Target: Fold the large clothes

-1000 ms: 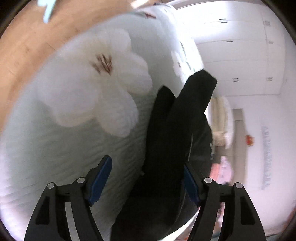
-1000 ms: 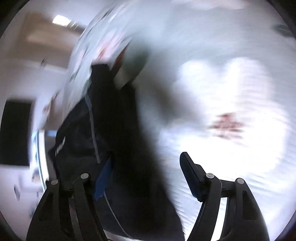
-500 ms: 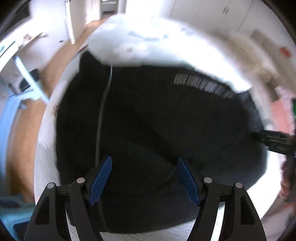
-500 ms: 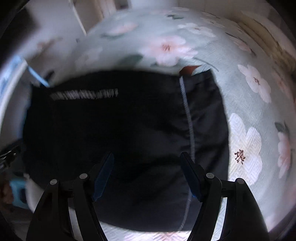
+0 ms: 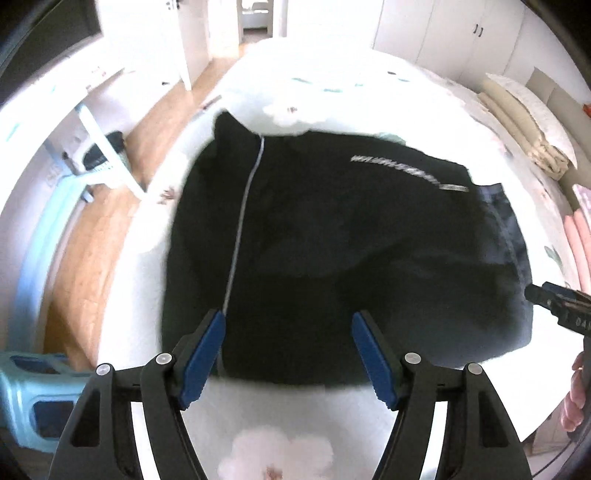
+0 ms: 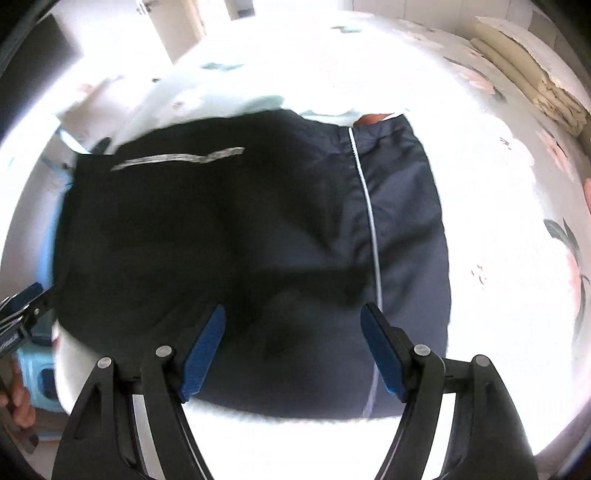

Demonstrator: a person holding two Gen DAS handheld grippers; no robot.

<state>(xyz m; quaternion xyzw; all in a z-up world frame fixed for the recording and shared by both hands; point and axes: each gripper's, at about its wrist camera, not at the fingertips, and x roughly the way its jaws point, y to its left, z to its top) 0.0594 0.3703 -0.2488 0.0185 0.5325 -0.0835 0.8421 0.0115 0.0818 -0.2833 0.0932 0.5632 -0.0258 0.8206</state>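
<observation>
A wooden floor (image 5: 92,240) and a pale blue stool (image 5: 26,398) are seen at the left. The dark garment (image 5: 332,240) is spread flat on the flowered bedspread (image 5: 332,85). The left gripper (image 5: 288,350) is closing, the right gripper (image 6: 291,343) opening; nothing is held. White cupboards (image 5: 443,33) stand behind.

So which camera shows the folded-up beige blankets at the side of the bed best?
The left wrist view: the stack of folded beige blankets sits clear of the picture's edge, with its layers and crumpled end showing. The right wrist view has the same stack squeezed against the rim, partly cut off.
</observation>
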